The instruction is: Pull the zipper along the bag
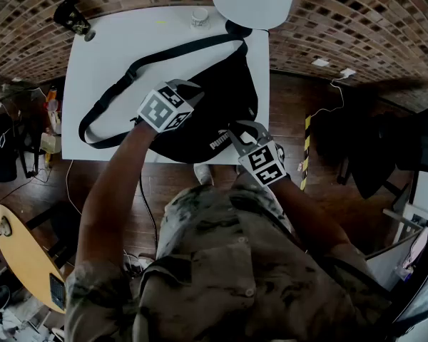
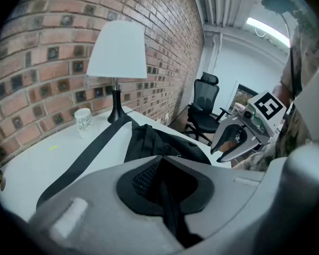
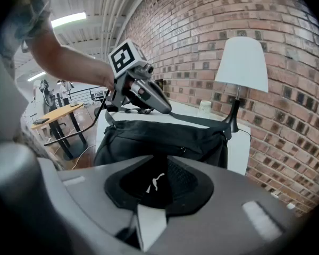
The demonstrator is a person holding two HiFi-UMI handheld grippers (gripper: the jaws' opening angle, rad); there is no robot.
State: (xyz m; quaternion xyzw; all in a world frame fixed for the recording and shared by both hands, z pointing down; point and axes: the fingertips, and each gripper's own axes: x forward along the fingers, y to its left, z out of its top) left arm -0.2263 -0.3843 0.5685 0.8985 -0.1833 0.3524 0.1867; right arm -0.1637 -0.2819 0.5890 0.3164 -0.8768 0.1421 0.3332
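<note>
The black bag lies on the white table, and its strap runs out to the left. I judge that the task is at its beginning: one end of the bag is being fixed, and the pull along the zipper is not yet started.

The left gripper is at the strap end of the bag. Its jaws are pressed together, and a dark strip of the bag's cloth runs down between them, so it pinches the bag there.

The right gripper is at the near right edge of the bag, in front of the side with the white logo. Its jaws stand a little apart, with a pale wedge in the slit between them. It seems that the pads press on nothing, but this view is narrow and I am not fully sure.

A small metal piece on the top seam is perhaps the zipper pull. The next move calls for the right gripper to reach it, close on it, and draw it along the seam while the left gripper holds the bag.
</note>
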